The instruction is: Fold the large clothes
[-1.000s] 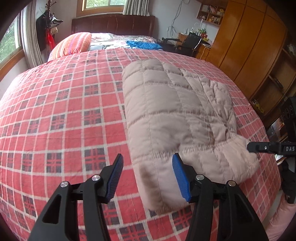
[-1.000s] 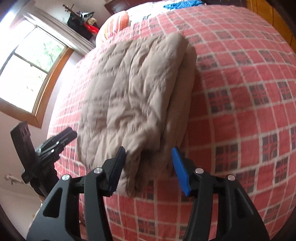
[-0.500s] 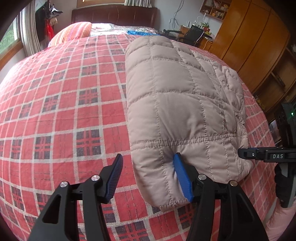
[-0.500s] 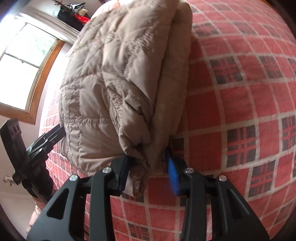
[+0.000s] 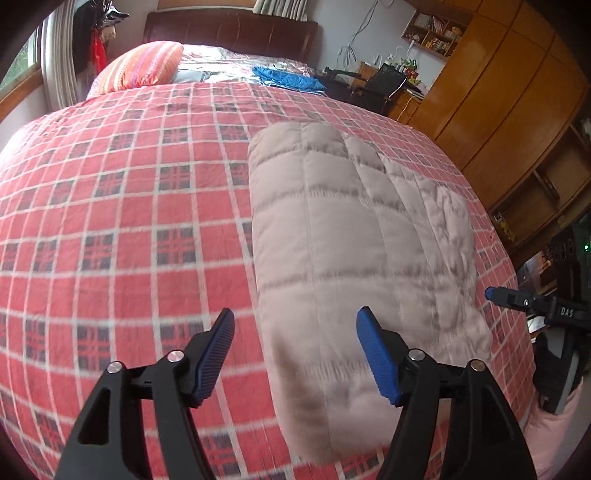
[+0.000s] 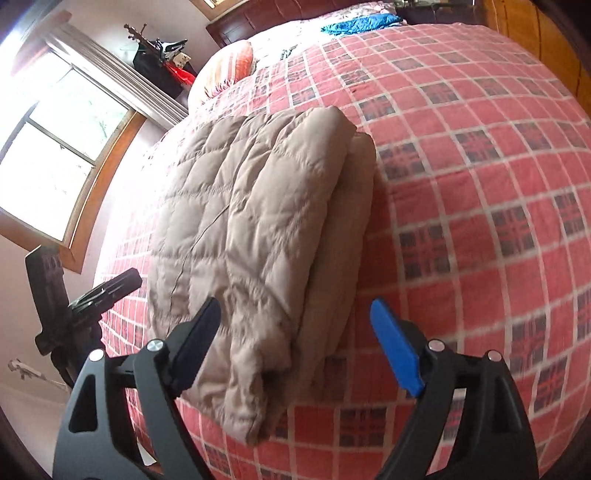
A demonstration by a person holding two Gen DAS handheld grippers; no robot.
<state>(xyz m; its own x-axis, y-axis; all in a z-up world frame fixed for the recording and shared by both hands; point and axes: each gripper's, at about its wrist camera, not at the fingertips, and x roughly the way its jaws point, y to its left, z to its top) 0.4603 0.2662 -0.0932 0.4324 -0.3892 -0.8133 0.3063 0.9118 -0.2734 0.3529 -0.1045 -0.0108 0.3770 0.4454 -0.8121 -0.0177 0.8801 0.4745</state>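
Blue ribbed pads line both of your tools, and both stand wide apart with nothing between them. Your left gripper (image 5: 294, 352) hovers over the near left corner of the padded coat (image 5: 354, 240); your right gripper (image 6: 295, 345) hovers over its near right corner, where the stacked layers (image 6: 332, 295) show along the side.

The coat, beige and quilted, lies as a long narrow bundle on the red checked bedspread (image 5: 129, 221), running from the near edge of the bed toward the headboard (image 5: 229, 27), on the side nearer the wardrobe (image 5: 498, 92).

Step in hand, as a judgement: the lengthwise folds look done and the crosswise fold remains. The next move calls for closing each tool on its near corner, catching every layer, then carrying the near end toward the far end.

Open room: bedspread lies bare to the left of the coat and beyond its far end. A striped pillow (image 5: 142, 64) and a blue cloth (image 5: 288, 77) sit well apart, at the head of the bed. The near end of the coat lies close to the near edge of the bed, so slack may slide off.
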